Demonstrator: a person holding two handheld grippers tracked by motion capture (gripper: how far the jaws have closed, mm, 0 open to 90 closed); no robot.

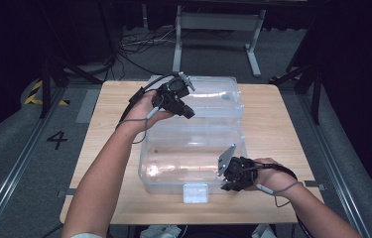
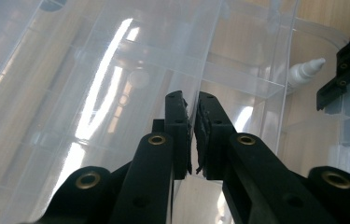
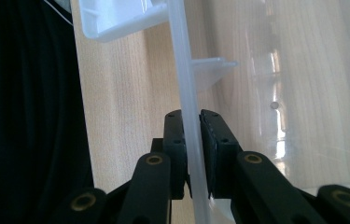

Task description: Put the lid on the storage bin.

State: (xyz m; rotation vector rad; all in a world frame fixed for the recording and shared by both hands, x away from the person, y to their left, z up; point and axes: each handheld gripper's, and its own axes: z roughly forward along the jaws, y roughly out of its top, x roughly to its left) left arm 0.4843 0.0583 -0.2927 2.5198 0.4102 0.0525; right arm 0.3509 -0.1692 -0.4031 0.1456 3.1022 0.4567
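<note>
A clear plastic storage box (image 1: pixel 173 176) sits in the middle of the wooden table. Its clear lid (image 1: pixel 213 96) is swung up at the back. My left gripper (image 1: pixel 181 105) is at the lid's left side, and in the left gripper view it (image 2: pixel 193 133) is shut on the lid's thin edge (image 2: pixel 210 51). My right gripper (image 1: pixel 229 174) is at the box's front right corner. In the right gripper view it (image 3: pixel 192 140) is shut on the box's upright rim (image 3: pixel 182 70).
A white latch (image 1: pixel 196 192) hangs at the middle of the box's front wall, and the white latch (image 3: pixel 116 18) shows again in the right gripper view. A small white nozzle-shaped piece (image 2: pixel 305 72) shows through the lid. Bare table (image 1: pixel 282 124) lies on both sides of the box.
</note>
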